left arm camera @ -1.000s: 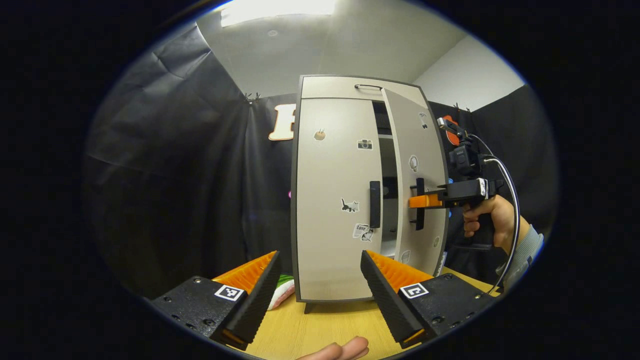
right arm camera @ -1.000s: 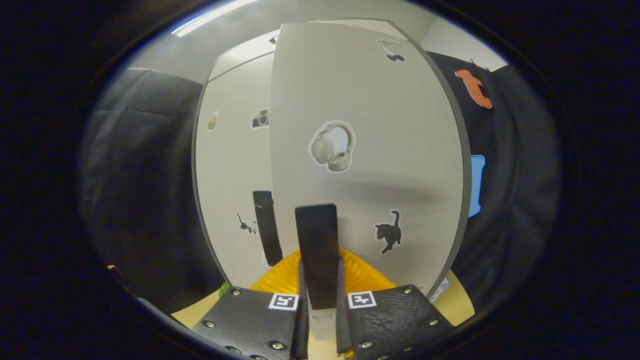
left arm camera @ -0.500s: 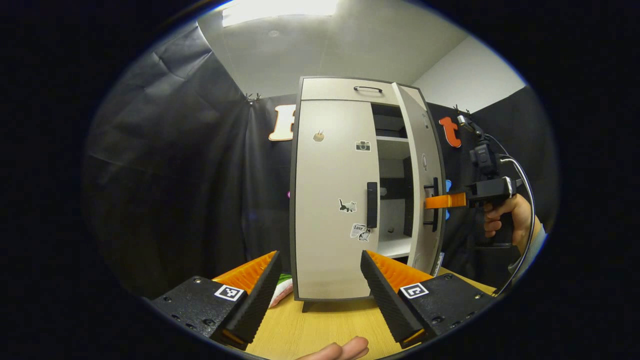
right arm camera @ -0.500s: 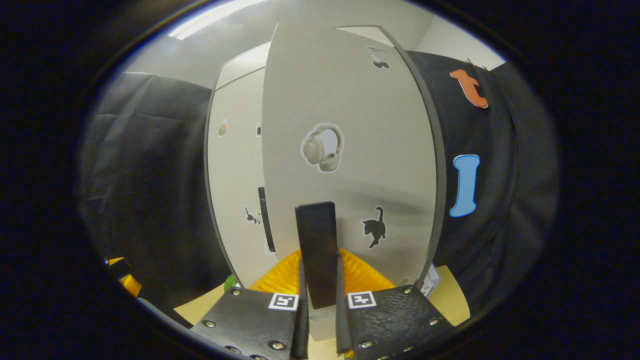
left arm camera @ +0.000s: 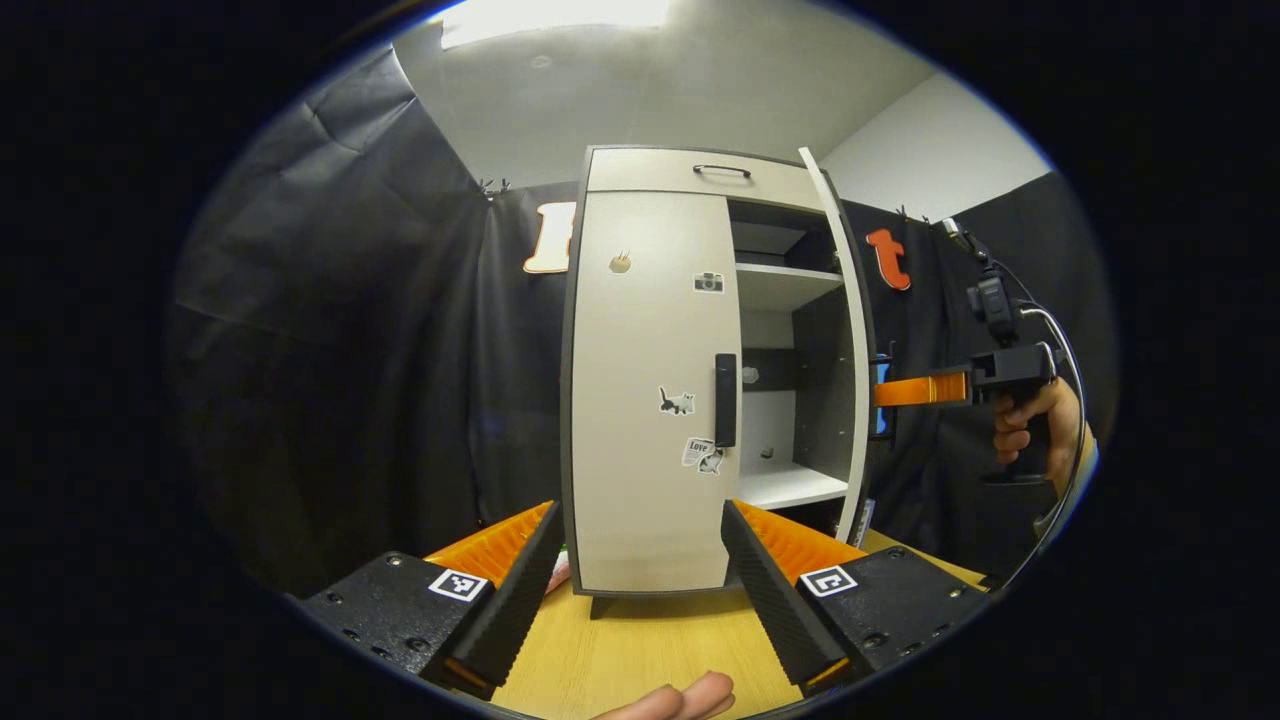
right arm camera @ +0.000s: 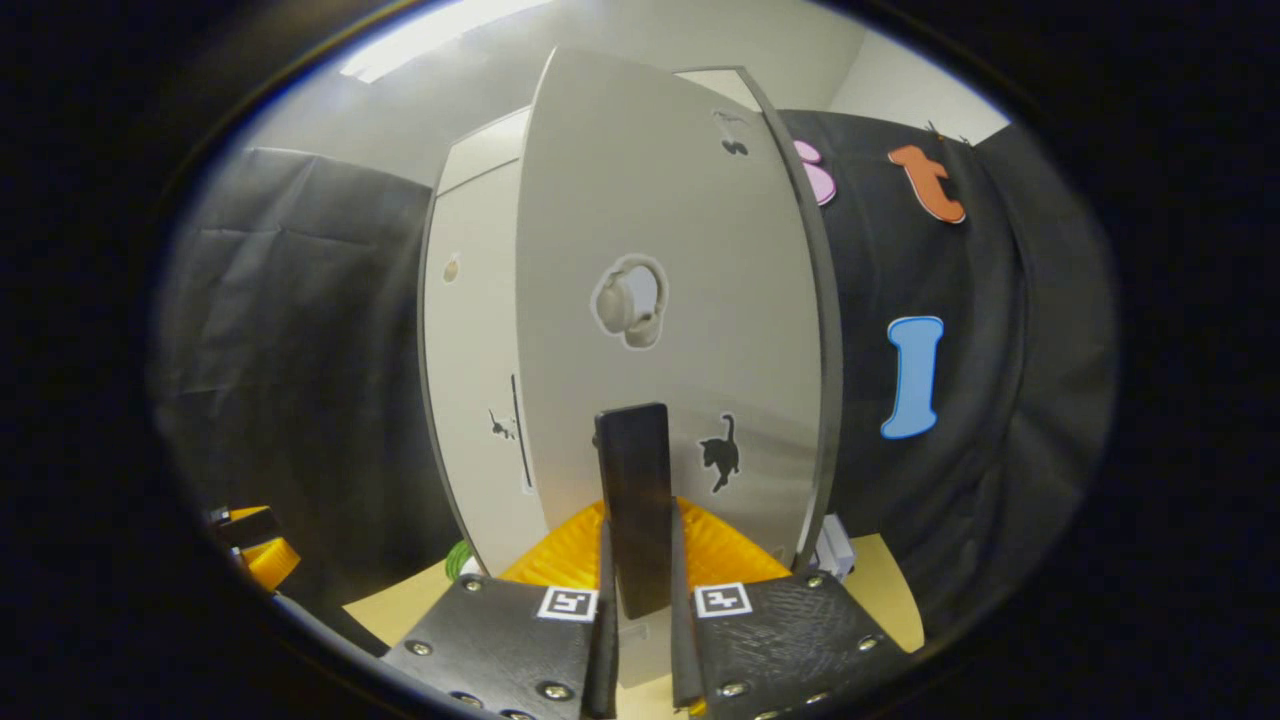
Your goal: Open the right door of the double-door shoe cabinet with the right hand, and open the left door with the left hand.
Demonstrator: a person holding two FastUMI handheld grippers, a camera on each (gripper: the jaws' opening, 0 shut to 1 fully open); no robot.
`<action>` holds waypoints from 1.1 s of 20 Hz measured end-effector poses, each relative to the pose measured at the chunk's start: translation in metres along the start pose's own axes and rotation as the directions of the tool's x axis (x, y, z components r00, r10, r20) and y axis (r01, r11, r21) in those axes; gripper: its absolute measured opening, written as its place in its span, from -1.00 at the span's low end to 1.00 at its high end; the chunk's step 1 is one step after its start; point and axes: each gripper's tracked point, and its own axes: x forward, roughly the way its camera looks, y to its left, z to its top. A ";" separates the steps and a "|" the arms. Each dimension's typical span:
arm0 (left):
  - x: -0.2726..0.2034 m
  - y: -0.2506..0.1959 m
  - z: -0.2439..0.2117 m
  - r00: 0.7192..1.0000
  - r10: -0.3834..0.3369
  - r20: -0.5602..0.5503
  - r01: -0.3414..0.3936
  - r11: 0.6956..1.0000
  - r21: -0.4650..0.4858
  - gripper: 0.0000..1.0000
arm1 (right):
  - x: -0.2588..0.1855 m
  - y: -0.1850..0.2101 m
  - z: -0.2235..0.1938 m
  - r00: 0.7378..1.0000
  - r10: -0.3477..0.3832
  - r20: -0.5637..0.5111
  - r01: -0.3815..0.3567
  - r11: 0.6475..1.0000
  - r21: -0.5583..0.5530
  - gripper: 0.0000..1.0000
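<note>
Matt cabinet door (right arm camera: 680,260), wood-grain table (left arm camera: 640,650)

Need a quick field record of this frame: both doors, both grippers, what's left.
right door: swung wide open, shelves exposed
right handle: clamped between right gripper's fingers
right gripper: shut on right handle
left door: closed
left handle: untouched
left gripper: open, short of the cabinet, above the table
remaining: left door not yet opened

Black tongs (left arm camera: 640,590) bodies with screws, square black-and-white markers, grey cable (left arm camera: 1062,350), pale sleeve (left arm camera: 1085,470)
</note>
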 end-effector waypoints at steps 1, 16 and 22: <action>-0.001 -0.002 0.002 1.000 -0.003 0.002 0.003 1.000 -0.001 0.95 | -0.002 -0.002 0.000 1.000 -0.002 -0.001 0.002 1.000 -0.007 -0.58; -0.010 -0.027 -0.001 0.997 -0.071 0.011 0.071 0.997 -0.003 0.96 | -0.033 -0.052 0.005 0.998 -0.052 0.026 0.052 0.999 0.009 -0.65; -0.004 -0.034 -0.011 0.997 -0.082 -0.007 0.082 0.997 -0.001 0.95 | -0.051 -0.103 0.006 0.980 -0.195 0.039 0.196 0.980 -0.032 -0.66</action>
